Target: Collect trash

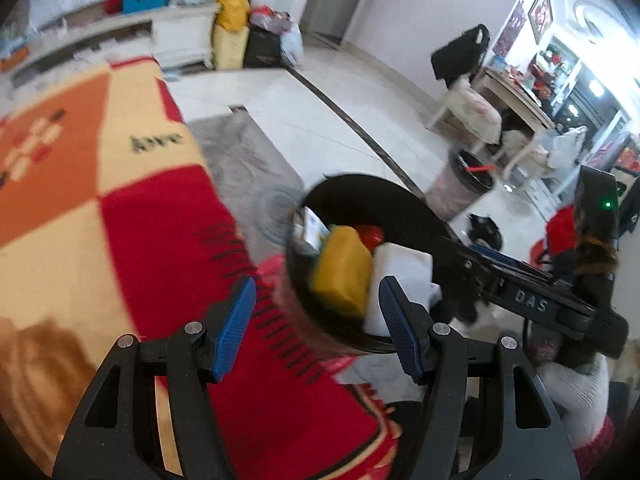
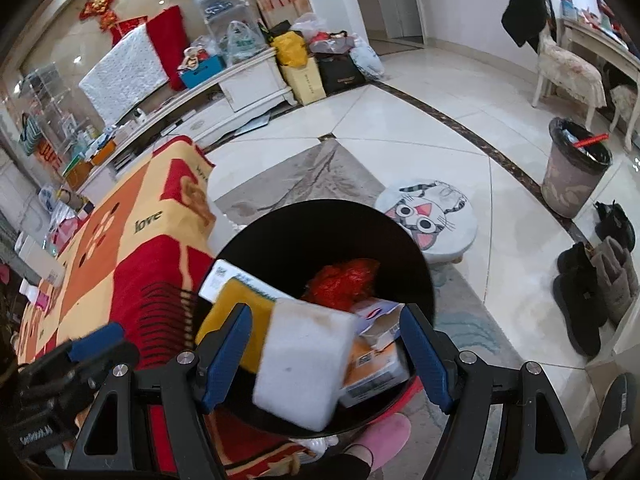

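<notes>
A black bin hangs off the floor beside the blanket, with my right gripper shut on its near side. In the right wrist view the right gripper straddles the bin. Inside lie a yellow sponge, a white foam block, a crumpled red wrapper, a white carton and an orange-and-white packet. The white block leans over the near rim. My left gripper stands open and empty just in front of the bin, and shows blurred at the lower left.
A red, orange and cream blanket covers the surface on the left. On the tiled floor stand a patterned waste bin, a cat-face stool and dark boots. A pink slipper shows under the bin. Bags crowd the white cabinet.
</notes>
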Available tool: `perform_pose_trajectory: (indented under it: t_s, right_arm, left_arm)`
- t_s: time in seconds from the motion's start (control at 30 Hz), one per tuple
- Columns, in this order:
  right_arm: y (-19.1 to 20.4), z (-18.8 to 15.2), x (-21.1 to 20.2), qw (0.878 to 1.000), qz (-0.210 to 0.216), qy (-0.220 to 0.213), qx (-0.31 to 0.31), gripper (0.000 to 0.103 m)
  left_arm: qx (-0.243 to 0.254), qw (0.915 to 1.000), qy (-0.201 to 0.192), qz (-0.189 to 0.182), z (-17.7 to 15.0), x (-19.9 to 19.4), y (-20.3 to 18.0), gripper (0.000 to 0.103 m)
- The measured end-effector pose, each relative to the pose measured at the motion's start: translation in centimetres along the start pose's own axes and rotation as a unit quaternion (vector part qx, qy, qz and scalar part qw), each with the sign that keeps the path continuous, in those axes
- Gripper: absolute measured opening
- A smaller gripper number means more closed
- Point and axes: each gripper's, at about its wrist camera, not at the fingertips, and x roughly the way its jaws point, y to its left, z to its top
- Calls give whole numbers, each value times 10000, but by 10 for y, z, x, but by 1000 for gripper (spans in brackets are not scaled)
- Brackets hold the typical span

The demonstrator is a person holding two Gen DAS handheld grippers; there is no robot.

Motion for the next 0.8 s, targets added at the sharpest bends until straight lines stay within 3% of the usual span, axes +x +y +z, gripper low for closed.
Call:
perform_pose_trajectory:
  t_s: [0.17,0.5,0.8]
  right_arm:
    - [20,-8,-15,9997,-31,-223,-136,74]
    - [61,-21,-54,9947,-223,-839,-553,77]
    - [85,-27,-85,9857,-388,-1465,-733,84]
  left_arm:
    - [263,9958,-510,716,-10,-19,3,63]
    - [38,9937,-914,646,-17,-55,13,63]
    - [123,9891,-1284,709,-21,-84,16,63]
